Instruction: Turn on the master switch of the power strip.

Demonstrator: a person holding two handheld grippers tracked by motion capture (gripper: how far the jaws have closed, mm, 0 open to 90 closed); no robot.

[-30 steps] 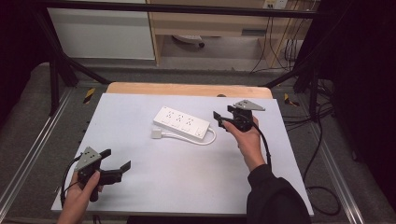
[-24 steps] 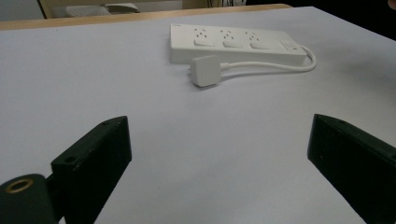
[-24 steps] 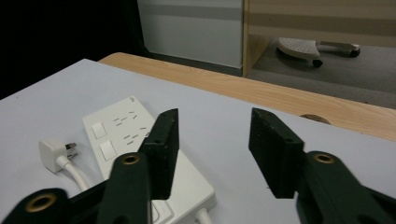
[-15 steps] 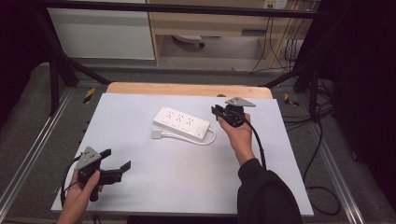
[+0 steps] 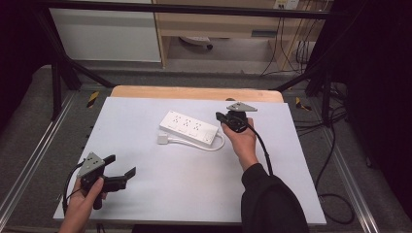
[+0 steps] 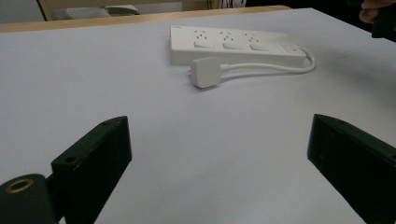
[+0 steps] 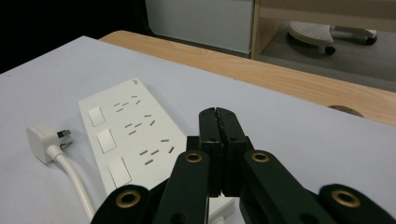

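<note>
White power strip [image 5: 189,128] with 3 sockets and 3 switches lies flat beside the right hand-held gripper [image 5: 219,116], jaws just closed, empty.

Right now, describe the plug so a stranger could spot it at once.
On the white table top, find the white power strip near the middle. The plug lies flat beside its long edge, joined by a white cable; it is the small square block with metal pins, not the long slotted bar.
</note>
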